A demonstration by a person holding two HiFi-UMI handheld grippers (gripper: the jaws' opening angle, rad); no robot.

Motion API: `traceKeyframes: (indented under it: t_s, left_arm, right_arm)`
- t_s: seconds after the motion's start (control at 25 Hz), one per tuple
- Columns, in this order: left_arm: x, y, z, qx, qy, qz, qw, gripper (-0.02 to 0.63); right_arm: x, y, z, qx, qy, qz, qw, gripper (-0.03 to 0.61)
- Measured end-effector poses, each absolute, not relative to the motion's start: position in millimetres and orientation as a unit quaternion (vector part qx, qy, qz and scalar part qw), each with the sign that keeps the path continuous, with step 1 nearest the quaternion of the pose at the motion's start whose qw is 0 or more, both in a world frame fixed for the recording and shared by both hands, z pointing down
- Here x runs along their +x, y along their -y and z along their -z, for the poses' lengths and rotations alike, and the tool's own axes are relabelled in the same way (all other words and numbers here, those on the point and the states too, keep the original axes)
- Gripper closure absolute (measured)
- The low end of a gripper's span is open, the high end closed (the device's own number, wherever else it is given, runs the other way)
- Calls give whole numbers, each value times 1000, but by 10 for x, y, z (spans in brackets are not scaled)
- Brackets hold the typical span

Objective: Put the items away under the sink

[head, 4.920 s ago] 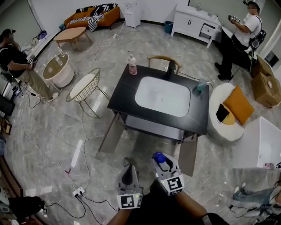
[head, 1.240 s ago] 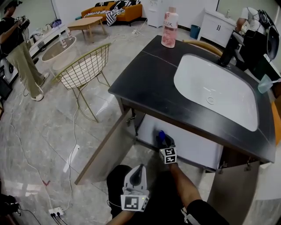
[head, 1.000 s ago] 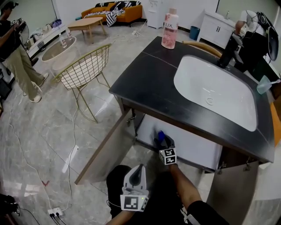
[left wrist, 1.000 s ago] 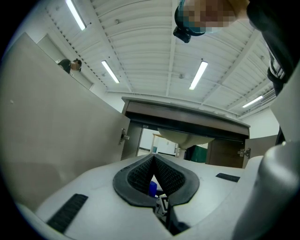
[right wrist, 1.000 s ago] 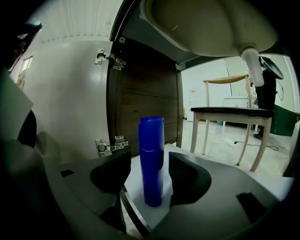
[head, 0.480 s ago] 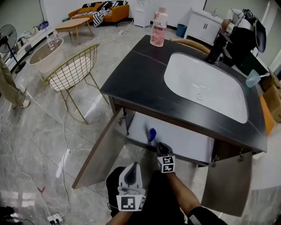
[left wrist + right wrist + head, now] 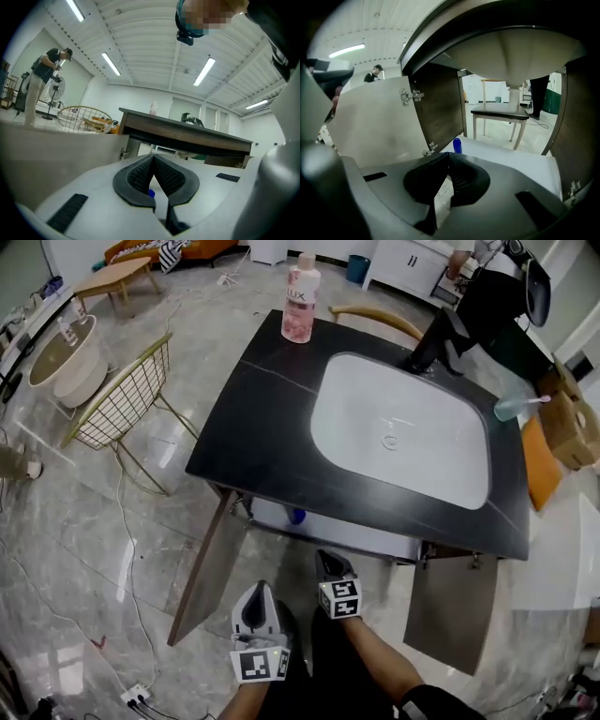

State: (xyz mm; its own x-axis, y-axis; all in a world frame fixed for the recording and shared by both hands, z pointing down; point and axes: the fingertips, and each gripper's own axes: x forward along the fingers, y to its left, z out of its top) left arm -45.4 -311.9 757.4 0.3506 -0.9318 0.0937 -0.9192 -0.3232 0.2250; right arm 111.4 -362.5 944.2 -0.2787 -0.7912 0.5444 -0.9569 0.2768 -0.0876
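Observation:
A small blue bottle (image 7: 457, 145) stands upright on the white shelf (image 7: 511, 157) under the sink, near the left door's hinges; its cap shows below the counter edge as the blue bottle (image 7: 297, 516). My right gripper (image 7: 324, 560) hangs in front of the open cabinet, apart from the bottle, its jaws shut on nothing (image 7: 449, 154). My left gripper (image 7: 260, 590) is lower and to the left, also shut and empty (image 7: 153, 157). A pink soap bottle (image 7: 302, 298) stands on the black counter (image 7: 253, 437) at its far left corner.
Both cabinet doors are swung open: the left door (image 7: 211, 563) and the right door (image 7: 450, 601). The white basin (image 7: 403, 427) and black faucet (image 7: 431, 341) fill the counter. A wire chair (image 7: 117, 404) stands left. A wooden chair (image 7: 501, 112) shows behind the cabinet.
The right gripper let go of the blue bottle, which now stands on the shelf, and drew back from the cabinet. The head view has risen over the counter.

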Motion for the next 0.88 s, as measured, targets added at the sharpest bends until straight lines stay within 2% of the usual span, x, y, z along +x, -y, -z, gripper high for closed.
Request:
traceKeyframes:
  t_s: [0.16,0.4,0.64,0.88]
  left_arm:
    - [-436,3095,-7008,811,568,4,140,601]
    - [-333,3011,-6020,816,562,-7,133,601]
    - [-119,2679,-4880,825,555,-8,109,601]
    - [132,1987,-3970,820,561,-1,115,601]
  right_arm:
    - [1156,3382,-8908,565,757,-238,226,568]
    - [1208,3177,-7950,564,751,-253,230,568]
    - [1355,2757,-6708,564,757,-258,205,568]
    - [1613,2068,-5463,562,770,-235,191,568]
